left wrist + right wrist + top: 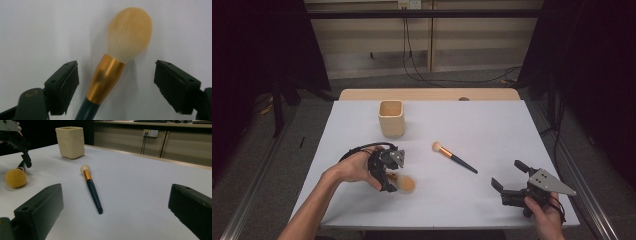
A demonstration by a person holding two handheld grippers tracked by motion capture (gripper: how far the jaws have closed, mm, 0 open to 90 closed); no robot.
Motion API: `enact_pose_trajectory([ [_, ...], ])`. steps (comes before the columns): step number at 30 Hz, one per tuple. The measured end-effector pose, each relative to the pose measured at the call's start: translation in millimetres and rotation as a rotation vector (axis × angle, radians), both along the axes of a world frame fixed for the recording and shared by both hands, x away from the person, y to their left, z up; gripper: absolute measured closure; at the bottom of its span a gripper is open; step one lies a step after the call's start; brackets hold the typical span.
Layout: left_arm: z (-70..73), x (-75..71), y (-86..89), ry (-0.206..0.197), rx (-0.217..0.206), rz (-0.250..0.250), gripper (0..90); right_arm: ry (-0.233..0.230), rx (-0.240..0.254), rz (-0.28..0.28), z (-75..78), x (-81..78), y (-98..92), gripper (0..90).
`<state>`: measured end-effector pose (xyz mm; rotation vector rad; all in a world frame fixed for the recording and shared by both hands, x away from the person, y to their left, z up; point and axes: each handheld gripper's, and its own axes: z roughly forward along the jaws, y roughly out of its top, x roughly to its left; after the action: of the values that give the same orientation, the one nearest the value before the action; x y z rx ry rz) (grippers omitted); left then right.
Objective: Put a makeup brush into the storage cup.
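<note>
Left gripper (116,82) sat low over the big brush (117,57) on the surface (30,30), gold ferrule between its jaws, both pads clear of it; right gripper (508,176) gaped wide, holding nothing.

Both forearms were bare. Each black tool (388,176) (511,183) carried a grey three-cornered plate with screws; a black cable looped from the left one.

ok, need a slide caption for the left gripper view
Left gripper open astride a large makeup brush lying on the white table.
</note>
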<state>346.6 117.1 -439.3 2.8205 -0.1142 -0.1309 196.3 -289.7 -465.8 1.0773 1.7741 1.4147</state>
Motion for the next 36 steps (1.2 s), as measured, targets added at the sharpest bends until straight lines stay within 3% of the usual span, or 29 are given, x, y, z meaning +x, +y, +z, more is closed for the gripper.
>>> enact_pose_trajectory([
  [5,-6.9,6.1,-1.8,-0.014,0.035,0.006,27.5,0.001,-0.002,0.003,-0.3,0.7,0.8,0.0],
  [10,-8.7,5.9,-4.9,-0.020,0.058,-0.024,40.1,0.004,-0.003,0.007,-0.7,1.1,1.8,0.0],
  [17,-7.4,6.7,-10.0,-0.032,0.085,-0.052,46.3,0.007,-0.004,0.013,-1.0,1.2,2.6,0.0],
  [24,-6.0,2.3,-13.2,-0.032,0.103,-0.080,58.8,0.013,-0.004,0.018,-1.5,1.3,2.3,0.0],
  [29,-5.0,1.7,-15.9,-0.033,0.127,-0.078,61.2,0.021,-0.005,0.022,-1.9,1.9,3.2,0.0],
  [36,-4.6,4.1,-17.2,-0.013,0.135,-0.035,66.2,0.023,-0.007,0.022,-2.1,1.7,2.8,0.0],
])
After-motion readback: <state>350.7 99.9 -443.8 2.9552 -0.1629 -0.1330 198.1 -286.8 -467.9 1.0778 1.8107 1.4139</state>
